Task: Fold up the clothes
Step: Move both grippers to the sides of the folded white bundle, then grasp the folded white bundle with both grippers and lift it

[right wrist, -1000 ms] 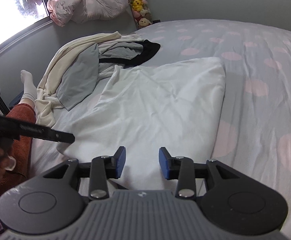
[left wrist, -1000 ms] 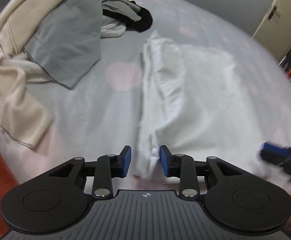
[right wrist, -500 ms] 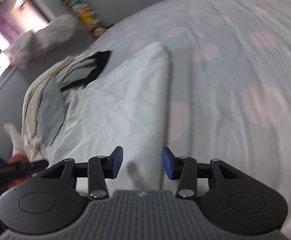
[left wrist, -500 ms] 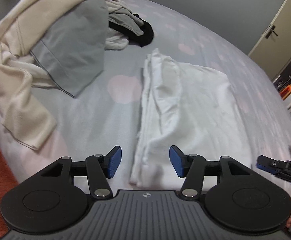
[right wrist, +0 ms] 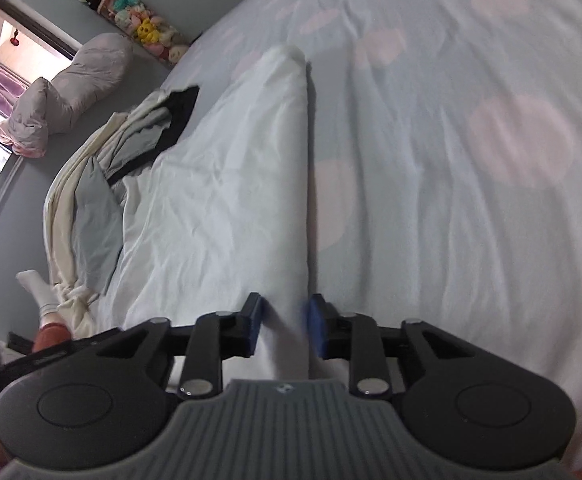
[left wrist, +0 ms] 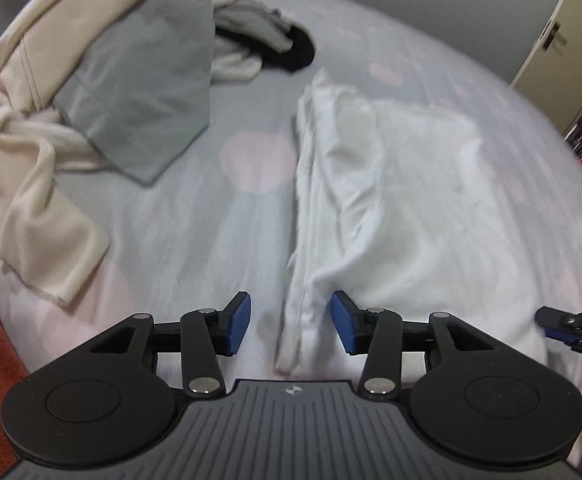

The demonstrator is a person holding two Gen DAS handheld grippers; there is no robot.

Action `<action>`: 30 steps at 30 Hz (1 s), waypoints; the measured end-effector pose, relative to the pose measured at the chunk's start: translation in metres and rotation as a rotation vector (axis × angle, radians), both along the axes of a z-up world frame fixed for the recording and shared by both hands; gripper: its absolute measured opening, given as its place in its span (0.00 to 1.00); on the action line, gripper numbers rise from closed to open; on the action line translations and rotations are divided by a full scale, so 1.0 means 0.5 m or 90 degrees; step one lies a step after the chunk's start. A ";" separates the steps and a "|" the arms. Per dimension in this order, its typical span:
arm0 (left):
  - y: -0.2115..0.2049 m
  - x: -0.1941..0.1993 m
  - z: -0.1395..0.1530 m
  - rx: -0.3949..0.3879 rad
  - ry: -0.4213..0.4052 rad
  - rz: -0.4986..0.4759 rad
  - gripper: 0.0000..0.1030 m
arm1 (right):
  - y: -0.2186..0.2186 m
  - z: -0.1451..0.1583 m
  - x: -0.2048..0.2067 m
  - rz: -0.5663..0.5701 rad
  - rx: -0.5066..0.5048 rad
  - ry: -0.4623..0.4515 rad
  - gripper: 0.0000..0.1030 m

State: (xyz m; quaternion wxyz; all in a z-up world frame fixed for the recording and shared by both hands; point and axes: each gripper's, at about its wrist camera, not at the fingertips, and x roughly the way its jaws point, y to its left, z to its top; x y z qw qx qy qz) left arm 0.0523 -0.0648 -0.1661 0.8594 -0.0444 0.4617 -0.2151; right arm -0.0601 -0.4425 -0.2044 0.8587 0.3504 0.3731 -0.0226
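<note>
White cotton: a folded white garment (left wrist: 391, 200) lies flat on the grey bedsheet with pink spots (left wrist: 179, 240), seen from the left wrist camera. Its bunched left edge runs between the blue pads of the left gripper (left wrist: 290, 323), whose jaws stand wide apart with clear gaps to the cloth on both sides; nothing is gripped. A pile of unfolded clothes (left wrist: 103, 80), cream, grey and black, sits to the left of the garment, well apart from it. The tip of the right gripper (left wrist: 571, 330) shows at the right edge, at the garment's near right corner.

From the right wrist camera, the right gripper (right wrist: 283, 326) straddles the folded right edge of the white garment (right wrist: 231, 208). Its pads stand close to the fold; motion blur prevents telling whether they pinch it. A row of plush toys (right wrist: 143, 28) and a pale rolled duvet (right wrist: 67, 92) sit beyond the bed.
</note>
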 end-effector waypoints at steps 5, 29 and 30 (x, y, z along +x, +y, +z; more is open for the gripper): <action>-0.015 0.040 0.011 -0.046 -0.010 -0.013 0.53 | -0.020 0.010 0.020 -0.014 -0.005 -0.018 0.43; -0.062 0.320 -0.082 -0.189 0.086 -0.044 0.51 | -0.131 -0.043 0.252 0.015 0.090 -0.044 0.54; -0.067 0.331 -0.083 -0.187 0.083 -0.051 0.51 | -0.135 -0.043 0.264 0.018 0.090 -0.046 0.54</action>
